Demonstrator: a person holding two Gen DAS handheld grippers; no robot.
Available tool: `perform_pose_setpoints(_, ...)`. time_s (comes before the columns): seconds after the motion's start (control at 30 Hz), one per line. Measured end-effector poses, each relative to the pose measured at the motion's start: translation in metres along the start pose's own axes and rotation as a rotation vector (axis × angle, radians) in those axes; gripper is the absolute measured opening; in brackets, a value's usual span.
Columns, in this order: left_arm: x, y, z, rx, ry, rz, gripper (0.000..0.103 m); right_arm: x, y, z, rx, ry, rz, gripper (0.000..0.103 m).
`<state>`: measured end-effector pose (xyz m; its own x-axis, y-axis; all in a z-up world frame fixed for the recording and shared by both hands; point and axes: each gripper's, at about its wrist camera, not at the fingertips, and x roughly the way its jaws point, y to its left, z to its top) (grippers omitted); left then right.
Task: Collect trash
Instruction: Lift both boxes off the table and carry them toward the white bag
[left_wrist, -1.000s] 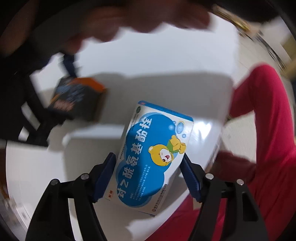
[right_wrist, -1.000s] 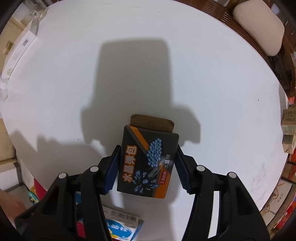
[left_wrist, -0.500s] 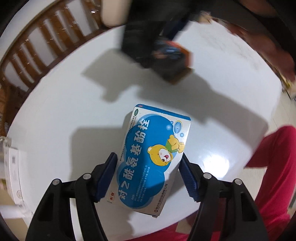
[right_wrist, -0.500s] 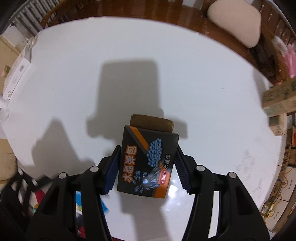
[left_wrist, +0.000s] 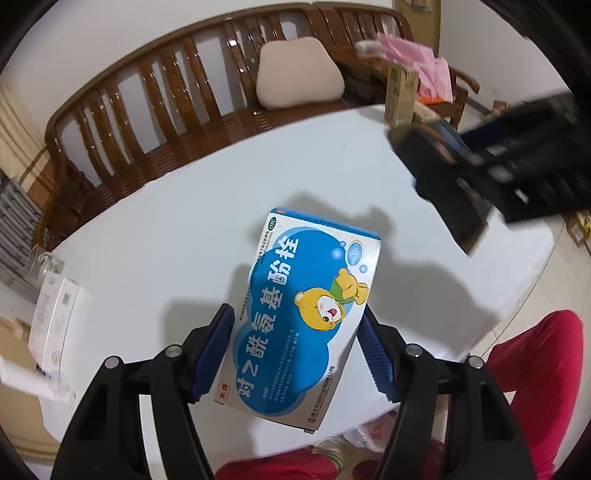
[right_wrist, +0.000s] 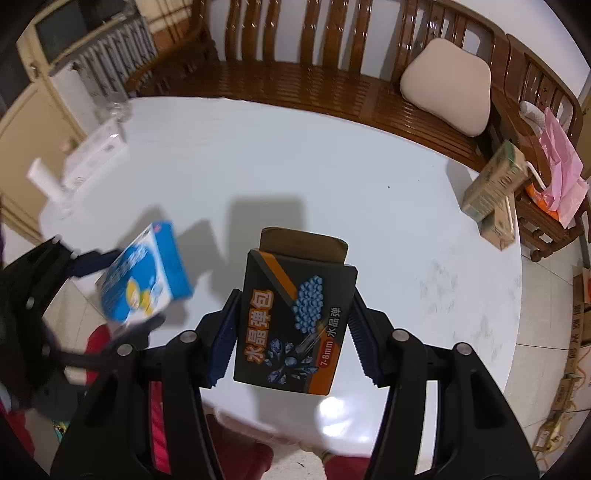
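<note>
Since both cartons are bound for the trash, I hold each lifted above the round white surface (right_wrist: 332, 166): left tongs (left_wrist: 297, 350) pinching the blue-and-white cardboard medicine box (left_wrist: 306, 310), right tongs (right_wrist: 290, 332) pinching the black-and-orange cardboard packet (right_wrist: 295, 321) (long axes pointing away along the fingers).

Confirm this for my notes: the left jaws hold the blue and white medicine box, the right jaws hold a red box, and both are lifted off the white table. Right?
One error: the box in the right gripper is black with orange trim, not red, as the right wrist view shows. The left gripper does hold the blue and white medicine box, and both are off the white table.
</note>
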<state>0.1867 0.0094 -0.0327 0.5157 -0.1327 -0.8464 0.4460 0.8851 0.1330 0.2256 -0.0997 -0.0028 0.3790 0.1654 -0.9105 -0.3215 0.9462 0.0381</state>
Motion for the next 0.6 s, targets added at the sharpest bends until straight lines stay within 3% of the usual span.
perform_pose_setpoints(0.17, -0.028, -0.01, -0.018, -0.051, -0.04, 0.007, 0.065, -0.035, 0.009, -0.05, -0.036, -0.072, -0.005, 0.055)
perform_pose_setpoints(0.4, -0.051, -0.029, -0.057, -0.106, -0.03, -0.029, 0.065, -0.08, 0.022, -0.127, -0.063, -0.152, 0.005, 0.055)
perform_pose_setpoints(0.6, -0.059, -0.048, -0.086, -0.11, -0.013, -0.034, 0.065, -0.095, 0.031, -0.171, -0.076, -0.18, -0.008, 0.055)
